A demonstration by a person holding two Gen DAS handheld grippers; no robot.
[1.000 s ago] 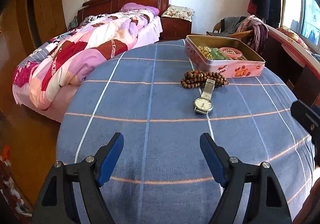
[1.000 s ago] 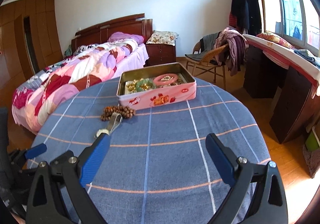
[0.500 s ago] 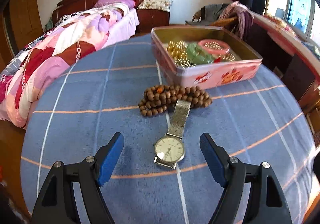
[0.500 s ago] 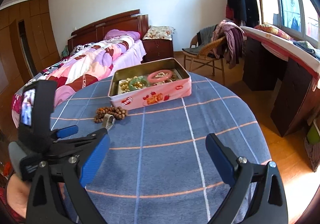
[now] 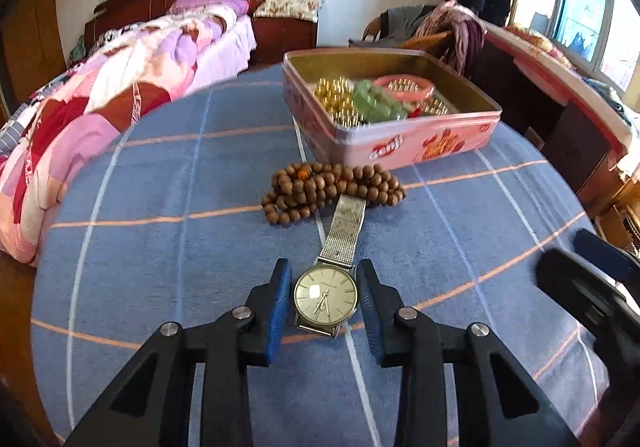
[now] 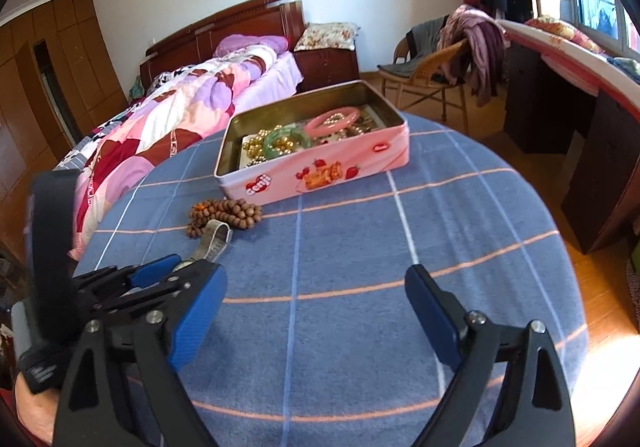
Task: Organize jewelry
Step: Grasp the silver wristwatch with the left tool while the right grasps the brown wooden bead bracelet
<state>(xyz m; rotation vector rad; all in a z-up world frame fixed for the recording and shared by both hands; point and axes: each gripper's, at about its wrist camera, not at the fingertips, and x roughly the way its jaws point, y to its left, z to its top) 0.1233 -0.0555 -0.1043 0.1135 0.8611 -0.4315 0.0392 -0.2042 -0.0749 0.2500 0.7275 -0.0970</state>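
A silver watch (image 5: 325, 297) with a mesh band lies face up on the blue checked tablecloth (image 5: 180, 247). My left gripper (image 5: 323, 275) is closing around its case, and both blue pads touch the case's sides. Behind the band sits a heap of brown wooden beads (image 5: 332, 185), and behind that an open pink tin (image 5: 420, 145) holding gold beads, a green bangle and a pink bangle. In the right wrist view, my right gripper (image 6: 316, 291) hovers wide over bare cloth, its jaws closing slightly with nothing between them. The left gripper (image 6: 160, 271), watch band (image 6: 216, 237), beads (image 6: 224, 213) and tin (image 6: 320, 175) lie ahead and to its left.
The round table ends close on every side. A bed with a pink patchwork quilt (image 5: 100, 119) stands at the left. A wicker chair draped with clothes (image 6: 448, 59) and a dark desk (image 6: 560, 95) stand at the right. My right gripper's finger (image 5: 592, 275) shows at the picture's right edge.
My left gripper moved forward over the watch, then narrowed from wide open until its pads met the case. My right gripper drifted closer to the table and narrowed slightly.
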